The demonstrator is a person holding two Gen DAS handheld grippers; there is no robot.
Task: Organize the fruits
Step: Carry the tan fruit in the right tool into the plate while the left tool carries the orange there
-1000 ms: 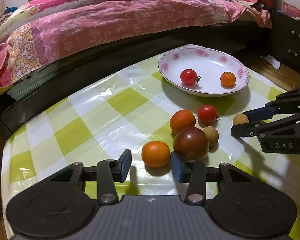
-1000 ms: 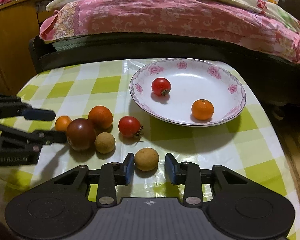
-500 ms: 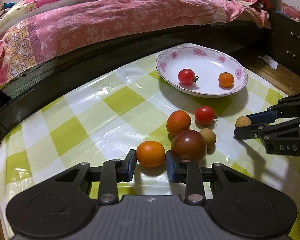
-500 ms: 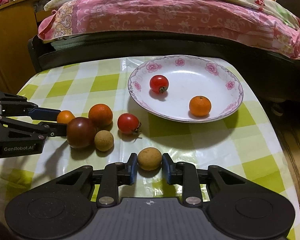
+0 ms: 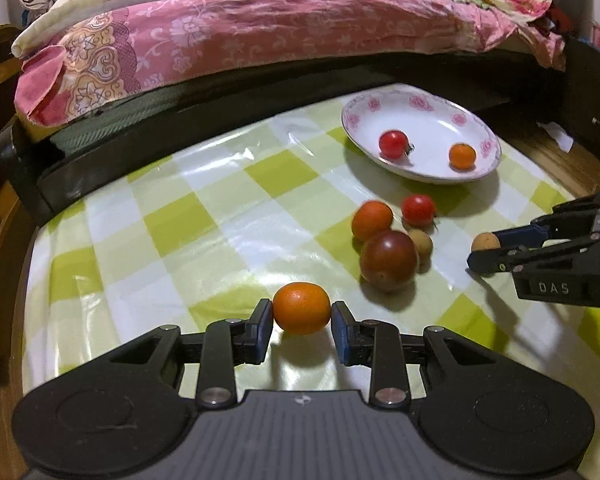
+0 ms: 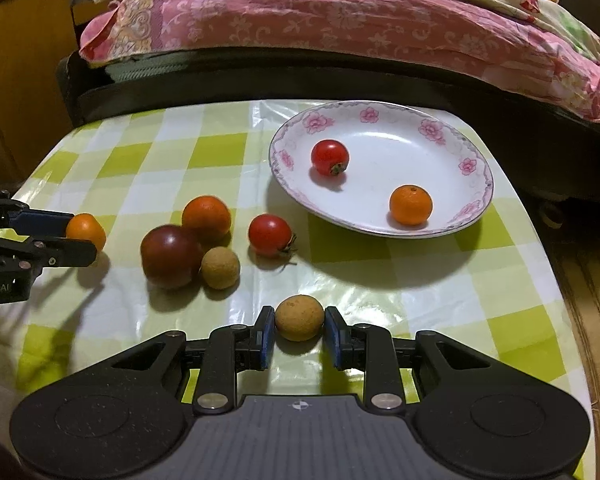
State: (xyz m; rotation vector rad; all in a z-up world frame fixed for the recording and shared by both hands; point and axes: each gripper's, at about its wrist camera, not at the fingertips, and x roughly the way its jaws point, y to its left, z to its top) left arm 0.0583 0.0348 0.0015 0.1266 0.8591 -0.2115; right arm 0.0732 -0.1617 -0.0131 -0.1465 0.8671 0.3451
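A: Start on the left. What is the left gripper [image 5: 302, 324] doing?

B: Its two blue pads are closed in on a small orange citrus [image 5: 302, 308], one pad on each side, both touching the peel. The gap is only as wide as the fruit. In the right wrist view the same fruit [image 6: 86, 231] sits pinched between the tips at the far left of the checked tablecloth [image 6: 140, 160].

A: Is it lifted?

B: A shadow lies right under it on the cloth, but I cannot tell whether it rests there or hangs just above.

A: What lies next, moving right?

B: A loose cluster, well apart from that gripper: a dark purple tomato [image 6: 170, 256] nearest, an orange tomato [image 6: 207, 216] just behind and touching it, a brown longan [image 6: 220, 268] pressed against the dark one's right side, then a red cherry tomato [image 6: 270, 235] a little to the right with its stem pointing right.

A: And the right gripper [image 6: 299, 330]?

B: Narrowly parted, closed around a second longan [image 6: 299, 323], both pads against its skin. From the left wrist view only the end of that longan [image 5: 485, 242] shows past the fingertips.

A: Where is the plate?

B: The flowered plate [image 6: 452, 136] sits far and to the right, near the bed [image 6: 340, 20]. Inside it are a red tomato [image 6: 330, 157] on the left and a small orange [image 6: 411, 205] nearer the right rim, well apart.
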